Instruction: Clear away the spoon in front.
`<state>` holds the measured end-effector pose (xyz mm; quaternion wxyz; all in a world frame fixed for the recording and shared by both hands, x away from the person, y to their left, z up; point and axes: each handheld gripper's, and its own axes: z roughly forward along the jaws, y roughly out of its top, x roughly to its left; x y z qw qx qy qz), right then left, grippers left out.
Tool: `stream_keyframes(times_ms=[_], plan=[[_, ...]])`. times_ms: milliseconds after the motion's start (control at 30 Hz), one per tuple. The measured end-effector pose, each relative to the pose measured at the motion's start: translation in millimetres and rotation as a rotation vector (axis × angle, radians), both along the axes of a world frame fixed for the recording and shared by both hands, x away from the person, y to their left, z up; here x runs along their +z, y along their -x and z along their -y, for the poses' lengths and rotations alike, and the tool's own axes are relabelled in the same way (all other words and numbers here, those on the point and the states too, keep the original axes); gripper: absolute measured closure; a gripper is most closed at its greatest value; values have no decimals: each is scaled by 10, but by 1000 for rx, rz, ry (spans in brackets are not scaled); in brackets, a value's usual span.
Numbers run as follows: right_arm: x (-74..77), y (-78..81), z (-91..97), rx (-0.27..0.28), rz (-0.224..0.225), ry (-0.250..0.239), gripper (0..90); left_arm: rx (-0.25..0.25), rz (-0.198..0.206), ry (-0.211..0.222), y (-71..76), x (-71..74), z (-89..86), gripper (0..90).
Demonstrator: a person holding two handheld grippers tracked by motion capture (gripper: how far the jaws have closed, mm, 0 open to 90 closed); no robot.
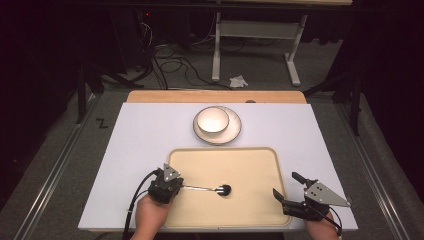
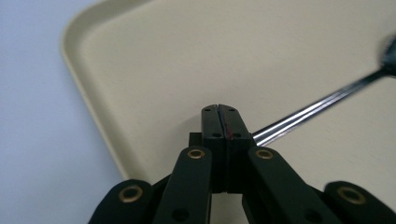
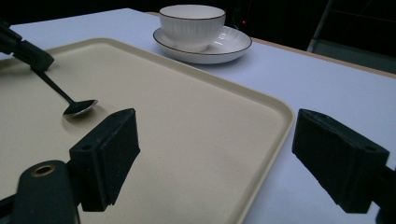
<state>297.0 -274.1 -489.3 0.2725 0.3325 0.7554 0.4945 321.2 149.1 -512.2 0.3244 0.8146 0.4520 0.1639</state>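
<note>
Left hand-held gripper (image 1: 181, 187) clamping spoon (image 1: 207, 189) handle, bowl end over tray (image 1: 260, 165)

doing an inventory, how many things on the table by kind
tray: 1
spoon: 1
cup: 1
saucer: 1
total: 4

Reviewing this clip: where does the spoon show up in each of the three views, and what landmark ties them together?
High view: the spoon lies lower centre on the tray, its handle clamped in the left gripper.
Left gripper view: its handle runs from the shut jaws toward the upper right edge, where the bowl blurs.
Right gripper view: at left, its bowl rests on the tray.
Shared landmark: the tray's raised beige rim.
</note>
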Motion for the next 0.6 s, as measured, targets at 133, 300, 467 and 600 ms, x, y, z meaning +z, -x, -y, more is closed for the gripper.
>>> stream_keyframes(times_ms=[133,300,467,600], plan=[[8,8,2,0,7,-5,157,-73,-35,-11,193,32,101,900],[13,0,-5,5,7,-7,157,-115,-6,17,280,99,250,900],[7,-6,-14,6,5,-1,157,-187,-8,67,201,124,535,900],[8,-7,-10,2,6,-2,157,-224,-29,42,124,40,788,900]])
